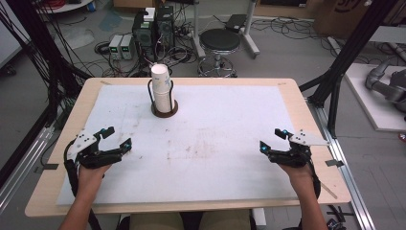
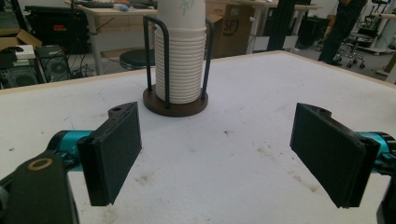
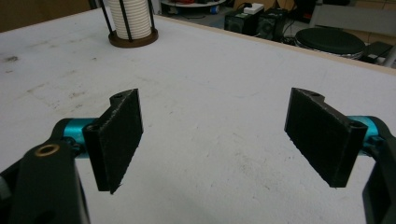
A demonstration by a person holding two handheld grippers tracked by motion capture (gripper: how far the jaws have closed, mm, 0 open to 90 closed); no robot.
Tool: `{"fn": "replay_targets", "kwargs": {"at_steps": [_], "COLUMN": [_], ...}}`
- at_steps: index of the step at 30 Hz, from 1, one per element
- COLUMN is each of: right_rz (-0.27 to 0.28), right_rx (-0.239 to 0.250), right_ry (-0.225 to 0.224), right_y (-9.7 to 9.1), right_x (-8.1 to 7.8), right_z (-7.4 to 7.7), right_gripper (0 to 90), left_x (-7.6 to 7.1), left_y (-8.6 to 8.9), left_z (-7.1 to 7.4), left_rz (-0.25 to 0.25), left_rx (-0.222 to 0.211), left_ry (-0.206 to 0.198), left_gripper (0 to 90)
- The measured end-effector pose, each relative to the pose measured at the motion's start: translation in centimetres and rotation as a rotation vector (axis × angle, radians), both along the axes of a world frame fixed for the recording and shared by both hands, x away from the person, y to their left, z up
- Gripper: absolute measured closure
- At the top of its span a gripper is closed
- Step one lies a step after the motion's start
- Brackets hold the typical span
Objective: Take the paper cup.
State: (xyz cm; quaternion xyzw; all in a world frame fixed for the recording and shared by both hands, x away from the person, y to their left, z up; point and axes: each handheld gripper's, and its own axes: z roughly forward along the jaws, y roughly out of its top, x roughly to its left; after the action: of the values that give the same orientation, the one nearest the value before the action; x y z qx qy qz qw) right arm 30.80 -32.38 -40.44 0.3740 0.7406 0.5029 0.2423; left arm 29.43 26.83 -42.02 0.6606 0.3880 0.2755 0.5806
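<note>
A tall stack of white paper cups (image 1: 162,86) stands upright in a dark wire holder with a round brown base (image 1: 164,110) at the back middle of the white mat. The left gripper view has the cup stack (image 2: 180,56) straight ahead; the right gripper view has it (image 3: 130,18) at the far upper left. My left gripper (image 1: 115,137) hovers open over the mat's left side, nothing between its jaws. My right gripper (image 1: 273,140) is open over the right side, also with nothing in it. Both are well short of the cups.
The white mat (image 1: 201,143) covers a wooden table (image 1: 43,191). Beyond the table's far edge stand a black stool (image 1: 219,43), computer boxes (image 1: 153,28) and tangled cables on the floor. Black frame posts (image 1: 344,52) rise at the right.
</note>
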Motion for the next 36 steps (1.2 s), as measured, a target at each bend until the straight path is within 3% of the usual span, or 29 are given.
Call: {"fn": "replay_targets", "kwargs": {"at_steps": [10, 17, 21, 27, 35, 36], "right_rz": [-0.007, -0.005, -0.005, -0.004, 0.004, 0.005], "right_rx": [0.002, 0.0, 0.009, 0.011, 0.014, 0.015], "right_ry": [0.001, 0.002, 0.013, 0.02, 0.017, 0.021], "right_y": [-0.3, -0.3, -0.2, -0.2, -0.3, -0.3], "right_x": [-0.1, -0.2, -0.3, -0.4, -0.6, -0.6], "right_z": [0.0, -0.2, -0.2, -0.2, -0.2, -0.2], "right_gripper": [19.6, 19.6, 19.6, 19.6, 19.6, 19.6], "left_x": [0.6, 1.8, 3.4, 6.5, 9.8, 10.7], "left_y": [-0.3, -0.9, -1.6, -3.2, -4.6, -4.9], "left_z": [0.1, 1.2, 1.8, 3.4, 6.4, 7.1], "left_rz": [-0.015, -0.056, -0.086, -0.122, -0.129, -0.116], "left_rx": [-0.03, -0.054, -0.065, -0.039, -0.031, -0.027], "left_ry": [0.01, 0.012, 0.018, 0.031, 0.024, 0.024], "left_gripper": [16.3, 15.5, 15.6, 15.6, 15.8, 15.8]}}
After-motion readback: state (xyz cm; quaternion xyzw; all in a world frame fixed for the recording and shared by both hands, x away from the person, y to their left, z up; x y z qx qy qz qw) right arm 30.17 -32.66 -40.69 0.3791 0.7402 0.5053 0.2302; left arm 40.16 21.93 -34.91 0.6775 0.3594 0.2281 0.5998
